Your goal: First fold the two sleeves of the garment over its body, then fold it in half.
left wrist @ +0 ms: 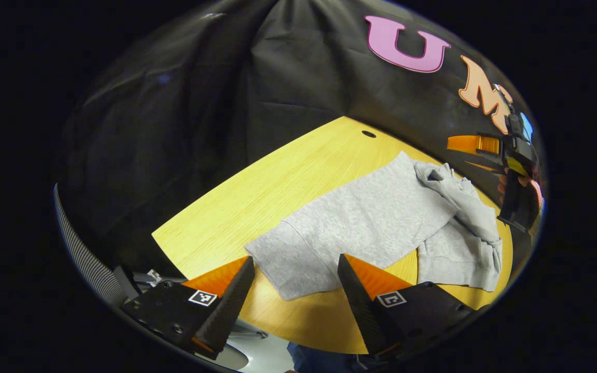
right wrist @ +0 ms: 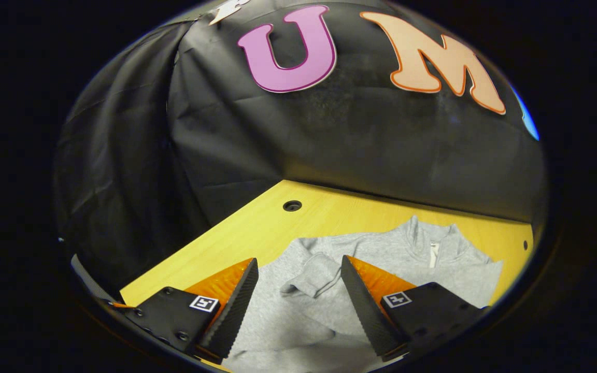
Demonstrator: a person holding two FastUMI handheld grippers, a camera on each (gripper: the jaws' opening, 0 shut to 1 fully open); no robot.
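The left gripper (left wrist: 295,269) has its two fingers spread wide apart with nothing between them, and it hangs above the near edge of the wooden table (left wrist: 257,197). Beyond its fingertips lies the grey garment (left wrist: 376,217), spread flat across the table top, with one sleeve (left wrist: 459,199) bunched and folded over the body at the far right side. The nearest corner of the garment lies between the two fingers in the left gripper view, but whether they touch it cannot be told.

The right gripper (right wrist: 298,267) is likewise wide open and grips nothing. It hovers over the garment (right wrist: 381,259), whose zip collar (right wrist: 433,241) points toward the booth wall. A sleeve cuff (right wrist: 311,280) lies folded on the body, seen between the two fingers. In the left gripper view, that gripper (left wrist: 477,150) shows at the far right, held by a hand (left wrist: 516,184).
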